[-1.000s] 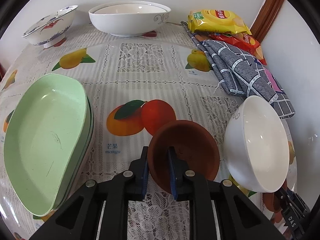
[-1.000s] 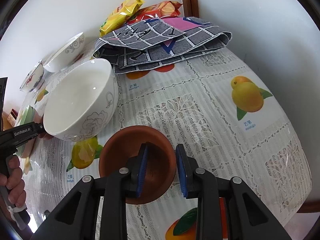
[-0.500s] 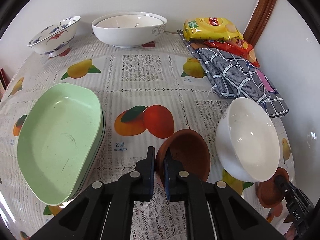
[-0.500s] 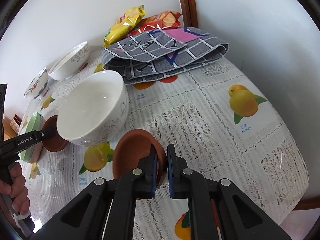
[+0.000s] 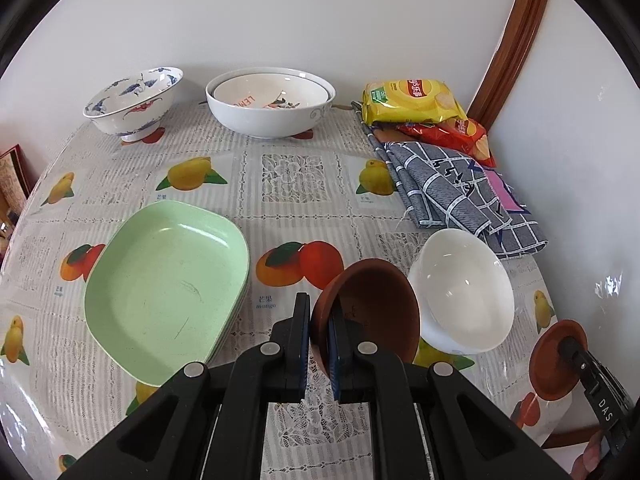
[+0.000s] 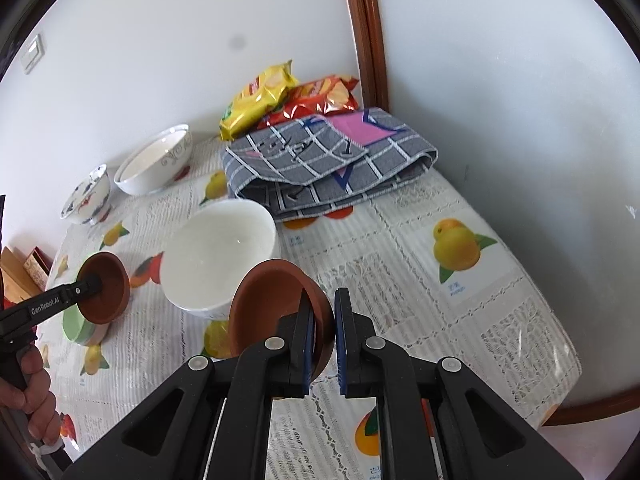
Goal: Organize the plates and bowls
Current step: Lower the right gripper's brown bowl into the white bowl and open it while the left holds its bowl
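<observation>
Two small brown bowls, one pinched by its rim in each clenched gripper: left gripper (image 5: 318, 350) gripping its brown bowl (image 5: 372, 312), right gripper (image 6: 322, 338) gripping the other (image 6: 272, 308), both clear of the tabletop (image 5: 304, 184). White bowl (image 5: 466, 288) sitting between. Lifting step; next, probably nesting the brown pair, needing careful rim alignment.

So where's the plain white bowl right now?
In the left wrist view, the plain white bowl sits right of centre on the table, between two gripper-held brown bowls, before the checked cloth.
</observation>
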Demonstrator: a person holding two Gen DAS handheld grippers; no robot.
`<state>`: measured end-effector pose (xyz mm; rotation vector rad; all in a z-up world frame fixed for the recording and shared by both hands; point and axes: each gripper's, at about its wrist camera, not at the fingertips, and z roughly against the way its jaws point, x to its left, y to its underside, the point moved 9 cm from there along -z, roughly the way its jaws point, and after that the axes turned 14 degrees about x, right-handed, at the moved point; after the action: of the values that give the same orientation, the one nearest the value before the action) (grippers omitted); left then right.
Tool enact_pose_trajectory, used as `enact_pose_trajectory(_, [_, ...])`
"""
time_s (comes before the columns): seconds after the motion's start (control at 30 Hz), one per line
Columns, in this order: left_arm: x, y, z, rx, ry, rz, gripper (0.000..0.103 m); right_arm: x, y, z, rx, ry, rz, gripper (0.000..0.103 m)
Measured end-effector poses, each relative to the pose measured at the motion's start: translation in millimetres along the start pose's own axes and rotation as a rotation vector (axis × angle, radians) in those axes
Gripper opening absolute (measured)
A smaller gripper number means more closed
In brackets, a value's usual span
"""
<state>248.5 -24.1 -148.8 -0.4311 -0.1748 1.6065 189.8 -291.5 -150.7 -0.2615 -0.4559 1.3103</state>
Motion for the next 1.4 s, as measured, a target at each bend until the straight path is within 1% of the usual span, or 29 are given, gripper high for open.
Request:
enact_pose_trajectory(0.3, [-3,-6,29,-0.053,0.009,-0.014,0.008,22,-16,26,-0.042,-0.005,0.022,0.010])
enact_pose_trajectory(0.57, [14,-11,39,-0.069,-0.002,0.018,0.008,38,-33,34,-0.069,-0.017,0.039,0.010])
enact_pose_trajectory(0.8, [30,-18,38,-0.071,-0.013,0.057,0.008,51,-40,24,-0.058,-0.016,0.066,0.010])
enact_pose_trajectory(1.1, [37,-27,34,-0.075,-0.039,0.067,0.008,59,-48,7,-0.037,-0.012,0.080,0.010])
enact_pose_trajectory(1.4, [41,-29,16,-0.044,-0.047,0.071,0.008,65,-46,-22,0.010,0.007,0.103,0.010])
